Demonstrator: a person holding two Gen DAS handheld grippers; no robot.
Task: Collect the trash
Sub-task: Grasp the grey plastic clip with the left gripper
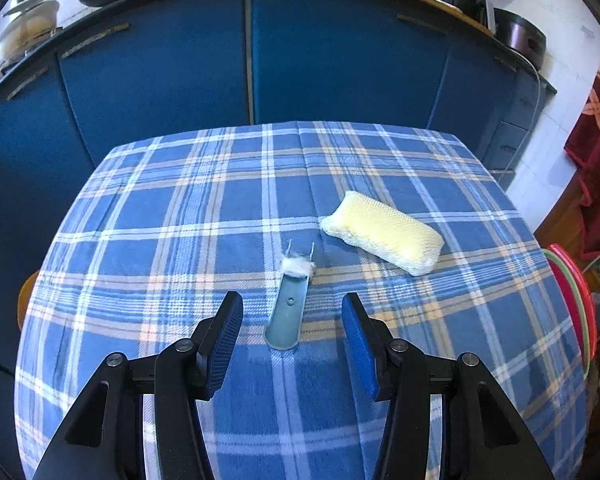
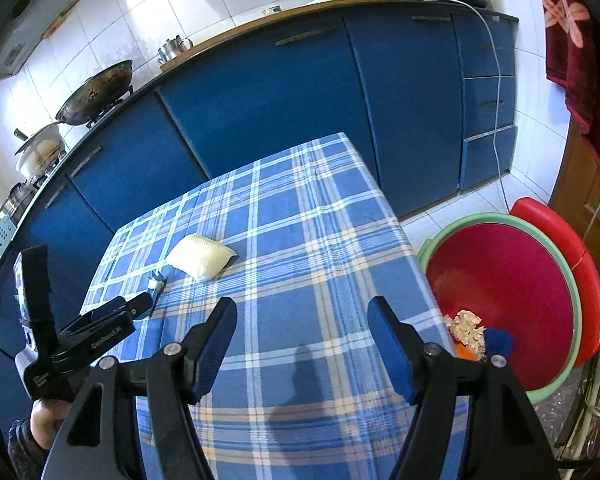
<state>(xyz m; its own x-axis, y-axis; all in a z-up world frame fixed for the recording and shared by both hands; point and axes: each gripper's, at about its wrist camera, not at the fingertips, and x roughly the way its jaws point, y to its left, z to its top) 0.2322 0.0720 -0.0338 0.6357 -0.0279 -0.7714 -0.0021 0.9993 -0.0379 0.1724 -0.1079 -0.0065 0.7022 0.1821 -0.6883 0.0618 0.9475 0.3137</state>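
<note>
Tablecloth point(image 1: 180, 216) is woven plaid cloth, matt and a bit fuzzy, and the yellow sponge point(image 1: 382, 231) has a rough mesh-textured cover. Basin point(image 2: 508, 280) looks like glossy red plastic, cabinet doors point(image 1: 340, 52) a smooth satin blue, and the wok point(image 2: 96, 94) is dull, blackened metal.

blue cabinets point(image 1: 156, 92) under a wooden counter point(image 2: 300, 10), white tiled wall point(image 2: 160, 16) and floor point(image 2: 460, 208).
</note>
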